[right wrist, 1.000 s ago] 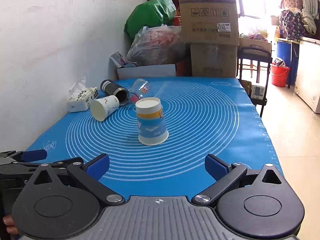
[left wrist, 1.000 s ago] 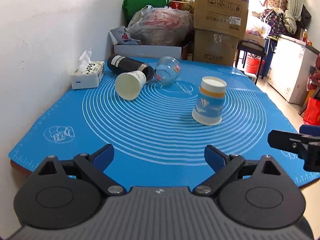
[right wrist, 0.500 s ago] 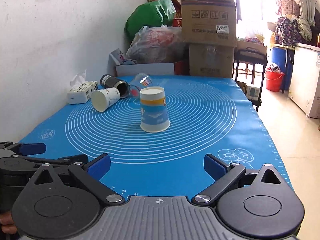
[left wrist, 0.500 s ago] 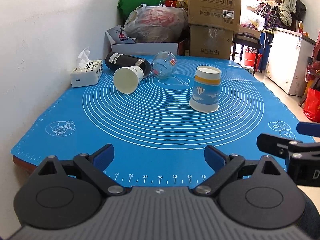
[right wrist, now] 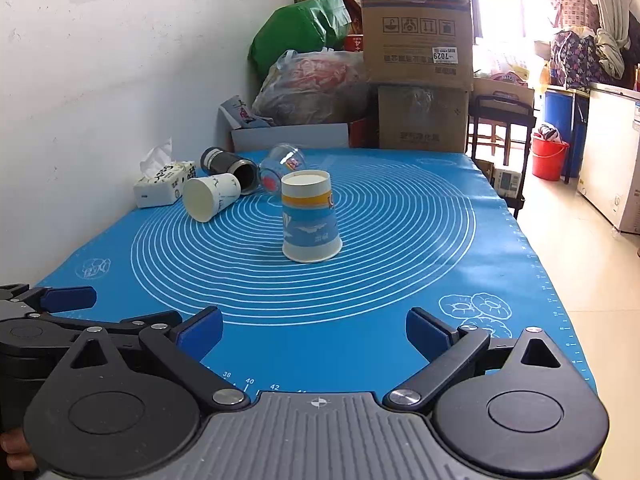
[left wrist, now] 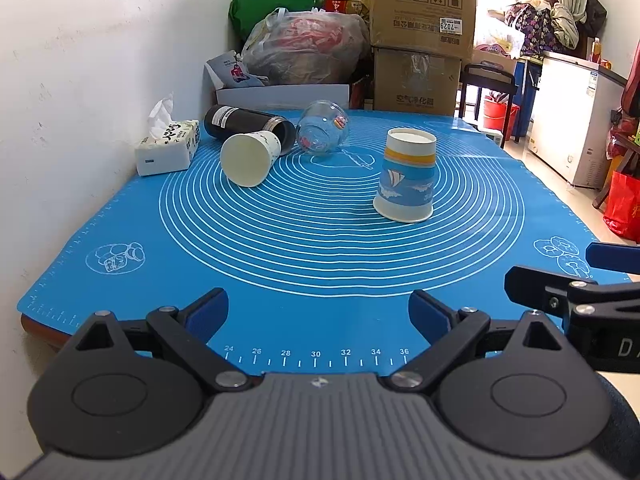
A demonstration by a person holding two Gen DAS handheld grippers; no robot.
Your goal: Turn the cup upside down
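Observation:
A blue and white paper cup with an orange band (left wrist: 406, 176) stands upside down, rim on the blue mat (left wrist: 320, 248), near the mat's middle; it also shows in the right wrist view (right wrist: 310, 216). My left gripper (left wrist: 318, 312) is open and empty, low at the mat's near edge, well short of the cup. My right gripper (right wrist: 314, 330) is open and empty, also at the near edge, to the right of the left one. Its fingers (left wrist: 612, 257) show at the right edge of the left wrist view.
A white paper cup (left wrist: 248, 156), a black canister (left wrist: 248, 124) and a clear glass (left wrist: 322, 132) lie on their sides at the mat's far left. A tissue pack (left wrist: 168, 148) sits by the wall. Boxes and bags (left wrist: 420, 36) stand behind the table.
Both grippers have drawn back from the cup toward the mat's near edge. The cup has stayed upside down in place.

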